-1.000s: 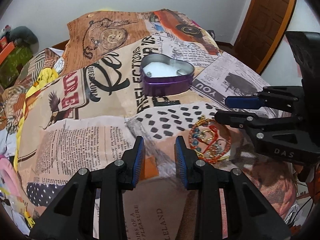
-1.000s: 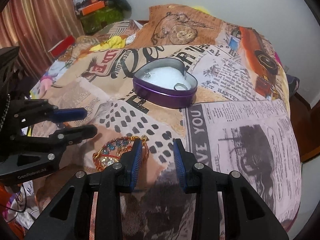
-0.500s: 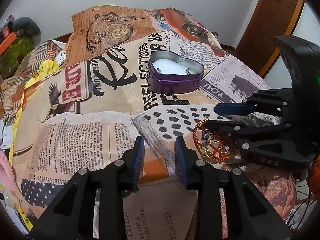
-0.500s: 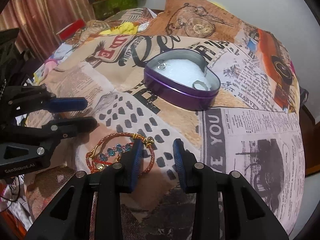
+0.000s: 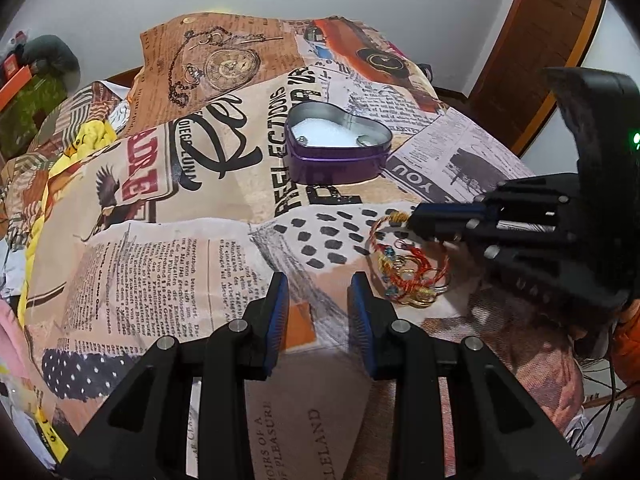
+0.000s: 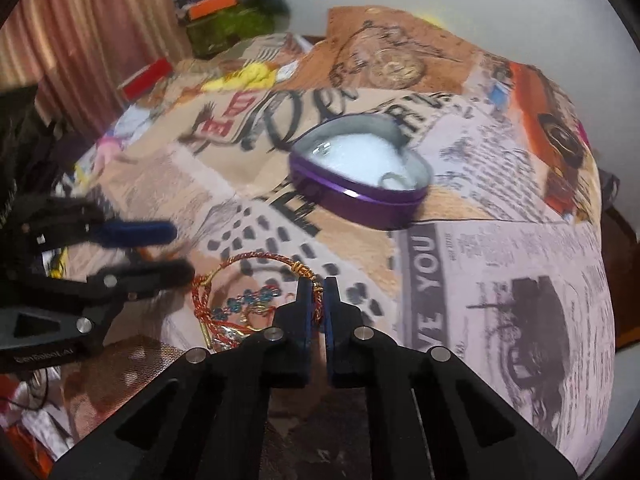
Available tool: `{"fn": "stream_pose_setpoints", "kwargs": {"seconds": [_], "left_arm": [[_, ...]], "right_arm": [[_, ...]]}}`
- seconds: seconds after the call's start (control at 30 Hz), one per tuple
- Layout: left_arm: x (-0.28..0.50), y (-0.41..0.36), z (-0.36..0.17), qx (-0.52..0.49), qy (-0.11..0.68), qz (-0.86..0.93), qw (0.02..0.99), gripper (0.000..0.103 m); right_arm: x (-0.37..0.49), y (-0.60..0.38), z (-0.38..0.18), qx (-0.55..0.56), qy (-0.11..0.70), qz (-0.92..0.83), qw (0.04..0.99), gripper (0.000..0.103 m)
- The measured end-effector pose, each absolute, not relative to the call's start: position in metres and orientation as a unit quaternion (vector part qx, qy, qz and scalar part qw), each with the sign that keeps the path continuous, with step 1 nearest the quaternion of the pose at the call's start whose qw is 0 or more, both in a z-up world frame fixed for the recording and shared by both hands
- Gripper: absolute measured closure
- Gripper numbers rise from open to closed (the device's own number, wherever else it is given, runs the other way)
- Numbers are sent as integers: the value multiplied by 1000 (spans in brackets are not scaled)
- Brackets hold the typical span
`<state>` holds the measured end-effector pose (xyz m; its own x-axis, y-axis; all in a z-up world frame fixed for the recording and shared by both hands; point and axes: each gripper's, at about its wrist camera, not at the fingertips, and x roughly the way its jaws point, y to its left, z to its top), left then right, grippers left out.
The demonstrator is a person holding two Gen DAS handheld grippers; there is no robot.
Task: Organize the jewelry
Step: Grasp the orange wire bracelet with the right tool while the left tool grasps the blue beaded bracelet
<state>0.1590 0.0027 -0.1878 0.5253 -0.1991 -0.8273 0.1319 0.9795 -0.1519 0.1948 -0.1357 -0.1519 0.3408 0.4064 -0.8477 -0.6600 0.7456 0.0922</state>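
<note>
The right wrist view is smeared with blur, so the small pieces in the heart-shaped purple tin (image 6: 362, 184) are hard to name there; the left wrist view shows a ring-like piece near its right lobe and a tiny silver item at its left, both on white padding. The bundle of bracelets (image 5: 408, 268) is partly covered by the right gripper (image 6: 316, 294), whose jaws are clamped together on the red-and-gold thread-wrapped bangle (image 6: 280, 260) at its beaded knot; the blue-stone and gold pieces beneath lie tangled and cannot be counted. The left gripper (image 5: 316, 292) hangs just beside the bundle with its jaws apart and nothing between them, only the printed bedspread (image 5: 180, 248) below. The tin stands farther up the bed, well apart from the bracelets, with open cloth between them. On the right the bedspread falls off at the bed's edge toward a wooden door (image 5: 532, 56); on the left lie a yellow cloth (image 5: 86, 140) and clutter, cut off by the lens rim.
</note>
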Motion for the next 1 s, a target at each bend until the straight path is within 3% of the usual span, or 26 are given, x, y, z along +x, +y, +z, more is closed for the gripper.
{"fn": "stream_pose_setpoints", "kwargs": {"seconds": [0.67,0.77,0.97,1.0], "left_arm": [[173,-32,-195,-2,489,-117,864,72],[175,-36,-197,10,487,-120,865,76],[177,-41,-202,35,489,-112,864,97],[178,-39,-201,29,490,-113,864,97]], "right_arm": [[191,-205,-131,-56,449,271,849,98],[189,-207,-131,-54,448,270,851,98],[188,-208,-129,-47,444,271,852,98],[188,-208,-128,-46,444,271,853,98]]}}
